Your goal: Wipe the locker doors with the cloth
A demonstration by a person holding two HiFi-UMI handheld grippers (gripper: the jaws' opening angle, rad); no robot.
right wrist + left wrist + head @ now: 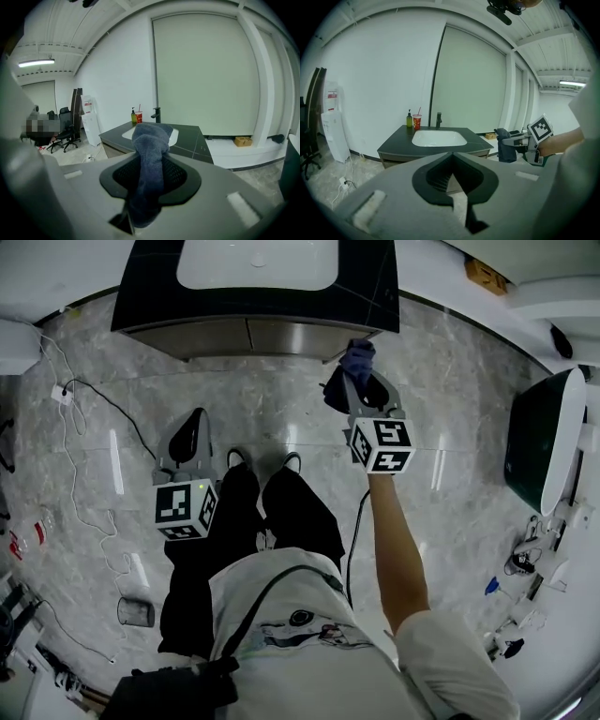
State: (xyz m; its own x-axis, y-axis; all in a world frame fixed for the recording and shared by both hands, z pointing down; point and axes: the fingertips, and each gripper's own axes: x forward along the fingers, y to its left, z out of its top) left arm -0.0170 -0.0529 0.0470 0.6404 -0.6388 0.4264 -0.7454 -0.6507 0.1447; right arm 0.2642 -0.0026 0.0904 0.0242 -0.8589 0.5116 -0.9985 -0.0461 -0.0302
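Blue-grey cloth point(149, 154) is sitting pinched in the right tongs point(140, 190), which are closing on it at mid width. Its bunched top is sticking up past the tips and its tail is hanging down between the pads. In the head view the right tongs point(361, 381) are reaching forward on a bare arm point(398, 549), holding the cloth point(358, 357) up just in front of the right end of the table point(150, 287), near the pale front point(248, 334) under its dark top. Whether the cloth is touching that front cannot be told.

The left tongs point(452, 180) are standing pressed together with nothing between them. In the head view the left tongs point(192, 432) are hanging lower and further back, over the floor point(281, 418) beside the person's dark trousers and well apart from the table.

The table point(393, 143) is carrying a white sink point(439, 138) with a dark tap point(439, 119) behind it. A green bottle point(409, 119) and a red cup point(416, 122) are standing side by side at the back left of the sink.

The floor is showing grey marble tiles. A white cable point(70, 427) is trailing across it on the left. A small brown box point(243, 140) is lying on the white ledge to the right of the table, and office chairs point(65, 129) are standing far off to the left.
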